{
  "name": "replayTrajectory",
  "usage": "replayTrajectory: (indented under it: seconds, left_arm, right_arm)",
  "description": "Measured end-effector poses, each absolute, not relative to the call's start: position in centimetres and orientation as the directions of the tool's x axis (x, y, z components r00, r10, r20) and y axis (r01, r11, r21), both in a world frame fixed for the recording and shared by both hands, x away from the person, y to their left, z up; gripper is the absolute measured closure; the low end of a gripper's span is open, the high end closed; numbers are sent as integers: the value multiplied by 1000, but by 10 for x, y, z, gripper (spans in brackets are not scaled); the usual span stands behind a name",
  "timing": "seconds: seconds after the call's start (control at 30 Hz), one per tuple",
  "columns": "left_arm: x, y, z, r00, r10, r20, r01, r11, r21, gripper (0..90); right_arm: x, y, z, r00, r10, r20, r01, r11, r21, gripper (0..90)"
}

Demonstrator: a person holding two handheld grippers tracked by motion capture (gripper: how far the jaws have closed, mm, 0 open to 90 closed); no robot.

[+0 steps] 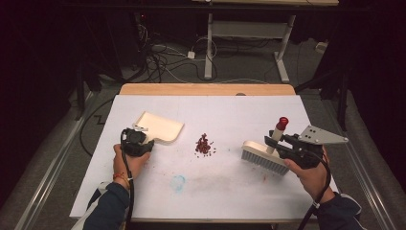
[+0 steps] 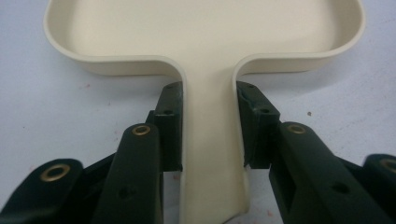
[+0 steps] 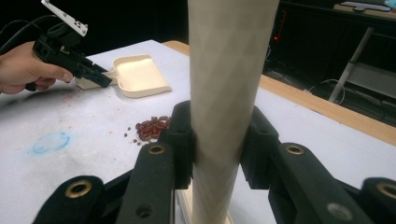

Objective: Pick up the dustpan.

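Observation:
A cream dustpan point(image 1: 162, 126) lies flat on the white table sheet point(image 1: 230, 112), left of centre. My left gripper point(image 1: 147, 141) is shut on its handle; in the left gripper view the pads press both sides of the dustpan handle point(image 2: 210, 140). A cream brush point(image 1: 262, 158) with grey bristles and a red-tipped handle stands at the right. My right gripper point(image 1: 275, 143) is shut on the brush handle point(image 3: 229, 70), which rises upright between the jaws. A small pile of dark red beans point(image 1: 203, 145) lies between pan and brush.
A faint blue ring mark point(image 1: 178, 183) is on the sheet near the front. The table's wooden far edge point(image 1: 206, 89) borders the sheet. Beyond it are cables on the floor and a white desk frame point(image 1: 249, 33).

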State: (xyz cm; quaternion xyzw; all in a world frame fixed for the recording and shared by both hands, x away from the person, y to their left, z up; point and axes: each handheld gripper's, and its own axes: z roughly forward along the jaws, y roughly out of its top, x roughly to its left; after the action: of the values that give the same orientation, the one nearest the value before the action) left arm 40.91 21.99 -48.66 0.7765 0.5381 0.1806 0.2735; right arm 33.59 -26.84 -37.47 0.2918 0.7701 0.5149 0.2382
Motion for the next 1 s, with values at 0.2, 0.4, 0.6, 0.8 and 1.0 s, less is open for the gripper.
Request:
replayTrajectory:
  seconds: [0.2, 0.4, 0.6, 0.8, 1.0]
  left_arm:
    - [405, 223, -474, 399, 917, -1, 708, -307, 636, 646]
    - [392, 224, -456, 440, 898, 26, 672, -348, 654, 646]
    - [374, 226, -448, 484, 873, 54, 649, -400, 647, 647]
    - [354, 233, -442, 522, 851, 52, 633, -427, 645, 646]
    - [330, 236, -440, 580, 814, 34, 606, -459, 650, 646]
  right_arm:
    - [336, -269, -374, -712, 699, -65, 203, 293, 934, 695]
    - [336, -272, -373, -702, 709, -67, 197, 284, 938, 695]
    - [337, -274, -373, -693, 718, -57, 206, 274, 939, 696]
    - [339, -274, -373, -692, 720, -55, 204, 268, 942, 696]
    - [341, -273, -376, -694, 719, -46, 219, 271, 937, 696]
